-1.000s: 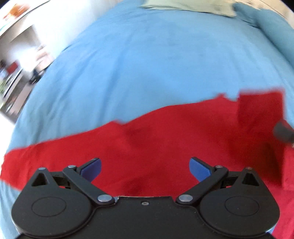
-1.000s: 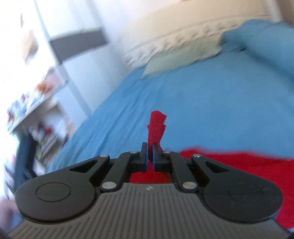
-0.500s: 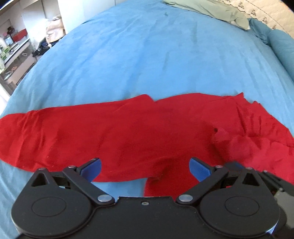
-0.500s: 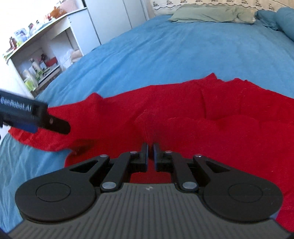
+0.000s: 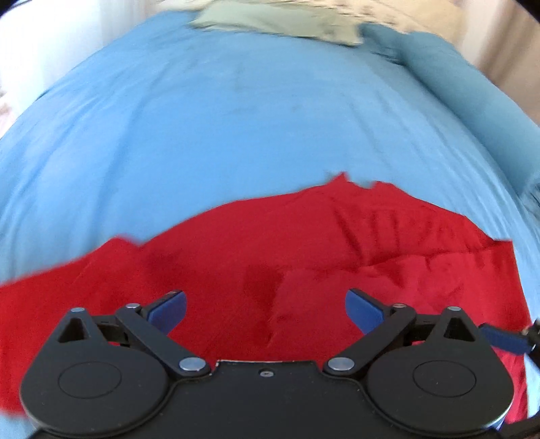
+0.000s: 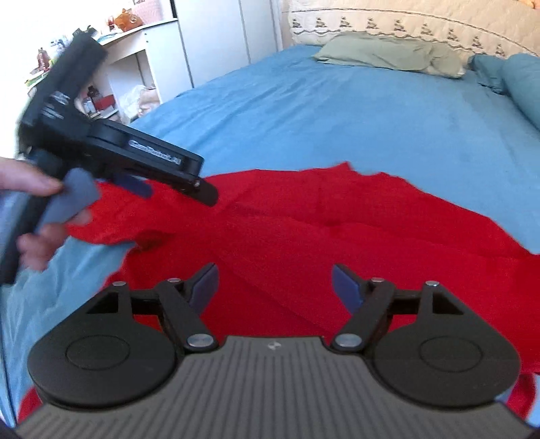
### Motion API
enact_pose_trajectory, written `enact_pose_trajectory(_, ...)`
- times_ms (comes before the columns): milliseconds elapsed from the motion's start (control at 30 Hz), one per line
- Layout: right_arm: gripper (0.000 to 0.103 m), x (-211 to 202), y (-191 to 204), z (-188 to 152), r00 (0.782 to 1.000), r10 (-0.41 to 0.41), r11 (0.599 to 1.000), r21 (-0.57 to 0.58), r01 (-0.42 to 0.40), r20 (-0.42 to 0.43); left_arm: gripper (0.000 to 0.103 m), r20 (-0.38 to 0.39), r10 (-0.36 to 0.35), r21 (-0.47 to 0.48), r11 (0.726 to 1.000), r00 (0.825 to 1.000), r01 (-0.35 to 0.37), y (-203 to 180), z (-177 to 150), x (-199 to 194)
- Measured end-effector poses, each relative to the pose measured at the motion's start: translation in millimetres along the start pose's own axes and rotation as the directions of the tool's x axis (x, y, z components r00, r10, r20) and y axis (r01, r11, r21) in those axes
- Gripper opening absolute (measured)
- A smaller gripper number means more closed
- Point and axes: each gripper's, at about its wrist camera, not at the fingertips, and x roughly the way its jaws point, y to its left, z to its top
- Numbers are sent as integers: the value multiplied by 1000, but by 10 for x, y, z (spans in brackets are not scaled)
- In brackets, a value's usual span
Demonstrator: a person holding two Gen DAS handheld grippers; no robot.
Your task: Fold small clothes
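A red garment (image 5: 270, 256) lies spread on the blue bedspread (image 5: 236, 118), with a flap folded over on its right part. It also shows in the right wrist view (image 6: 337, 229). My left gripper (image 5: 266, 309) is open and empty, hovering over the garment's near middle. My right gripper (image 6: 275, 285) is open and empty, just above the red cloth. The left gripper also shows from the side in the right wrist view (image 6: 162, 185), held by a hand above the garment's left part.
A grey-green pillow (image 6: 381, 50) and a blue pillow (image 6: 519, 81) lie at the head of the bed by a cream headboard (image 6: 405, 23). A white desk with clutter (image 6: 111, 50) stands left of the bed.
My right gripper has opened and let go of the red cloth it was pinching; the flap now lies folded on the garment. My left gripper has shifted right and stayed open.
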Motion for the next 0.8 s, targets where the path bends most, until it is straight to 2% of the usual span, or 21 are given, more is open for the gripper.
enact_pose_trajectory(67,91,-36,-114,-57,1000,-20,1000,7,20,-6,94,-5,-29,52,998,1000,30,-55,-7,124)
enact_pose_trajectory(167,91,-34,-299,-145,998,-53,998,42,54,-27,88,-34,-20,103,994,999,23,-128,-66,282)
enact_pose_trajectory(333,91,1,-479,-283,995,-94,990,102,97,-28,85,2,-35,151,988,999,34,-217,-117,350)
enact_pose_trajectory(433,91,33,-509,-312,994,-106,987,122,108,-26,76,-2,-55,153,987,998,55,-258,-96,424)
enact_pose_trajectory(500,91,44,-528,-319,993,-114,986,124,116,-26,68,-22,-44,165,985,999,47,-304,-85,503)
enact_pose_trajectory(567,91,51,-547,-308,992,-120,984,128,123,-30,67,-24,-33,179,983,999,37,-344,-89,535)
enact_pose_trajectory(633,91,46,-575,-301,992,-121,983,133,124,-28,62,-24,-19,190,981,1000,23,-356,-103,534)
enact_pose_trajectory(800,91,51,-619,-293,991,-132,983,121,136,-33,23,-22,30,212,977,999,-24,-377,-141,506)
